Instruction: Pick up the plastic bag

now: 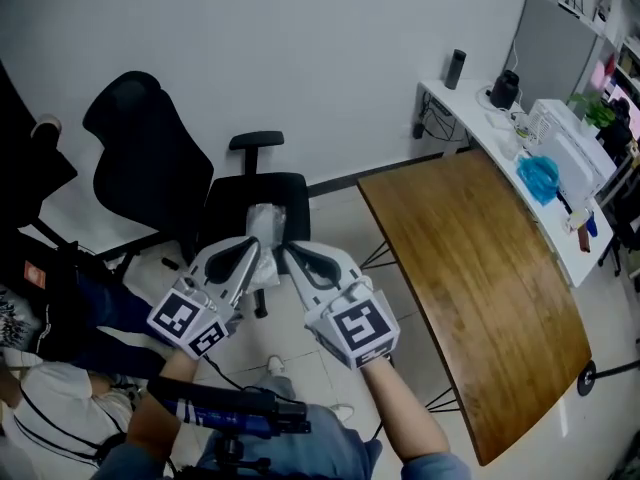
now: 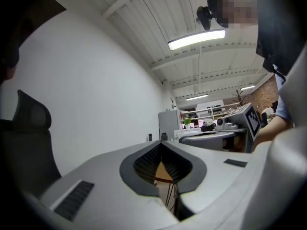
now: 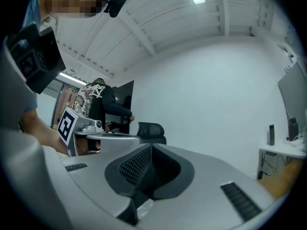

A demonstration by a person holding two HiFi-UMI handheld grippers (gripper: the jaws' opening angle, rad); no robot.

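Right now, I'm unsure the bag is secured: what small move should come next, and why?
Probably raise both grippers slightly together: the plastic bag sits at the tips of the left gripper and right gripper, jaws looking closed, near the chair.

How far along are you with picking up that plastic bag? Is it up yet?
Mostly done, it seems. The crumpled clear plastic bag appears lifted, hanging between the left gripper and right gripper in front of the black office chair. In hand: the right jaws are shut with clear film caught in them; the left jaws are shut, but its view shows no film. Left: only keeping hold.
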